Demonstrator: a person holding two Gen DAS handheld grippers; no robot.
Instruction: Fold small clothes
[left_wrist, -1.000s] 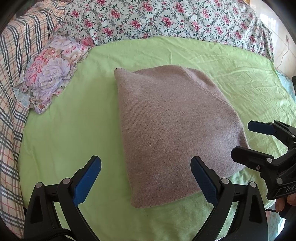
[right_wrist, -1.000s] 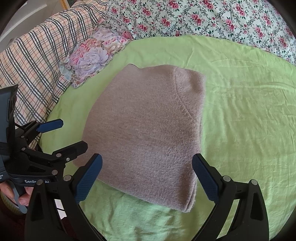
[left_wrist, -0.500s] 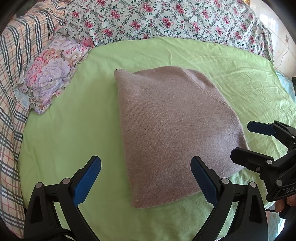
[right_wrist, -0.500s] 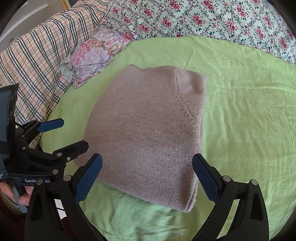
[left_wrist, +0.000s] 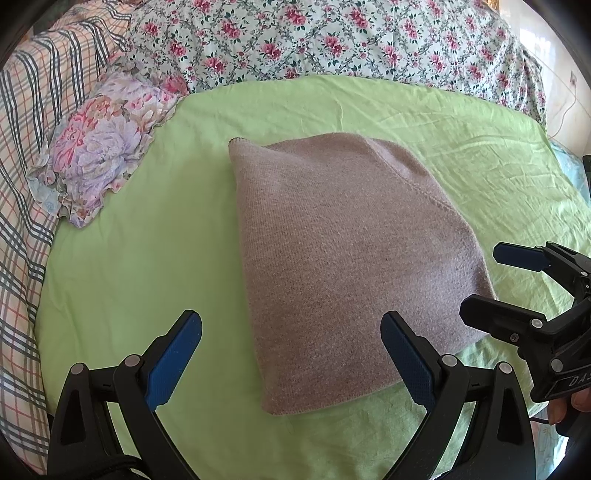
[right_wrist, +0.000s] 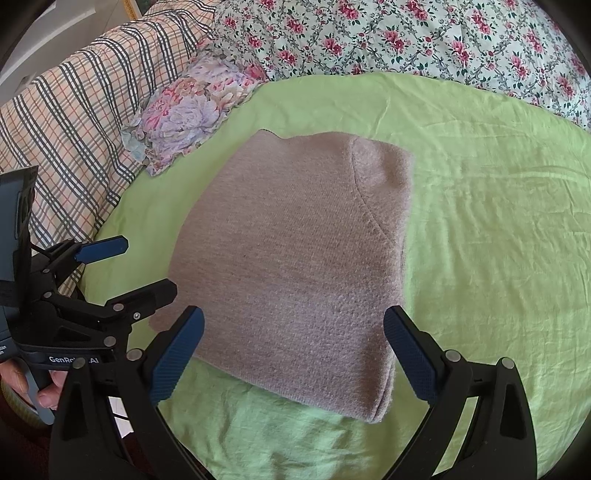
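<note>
A folded mauve knit garment (left_wrist: 343, 258) lies flat on the green sheet (left_wrist: 147, 240), also seen as the knit garment (right_wrist: 295, 266) on the green sheet (right_wrist: 480, 221) in the right wrist view. My left gripper (left_wrist: 291, 354) hovers open above the garment's near left corner, holding nothing. My right gripper (right_wrist: 293, 350) hovers open above its near right edge, holding nothing. Each tool shows in the other's view: the right gripper (left_wrist: 491, 284) at the right edge, the left gripper (right_wrist: 144, 269) at the left, both held apart from the cloth.
A small floral cloth (left_wrist: 103, 147) lies bunched at the sheet's far left. A checked quilt (left_wrist: 26, 184) runs along the left side and a rose-print quilt (left_wrist: 332, 40) along the back. Bare green sheet stretches to the right of the garment.
</note>
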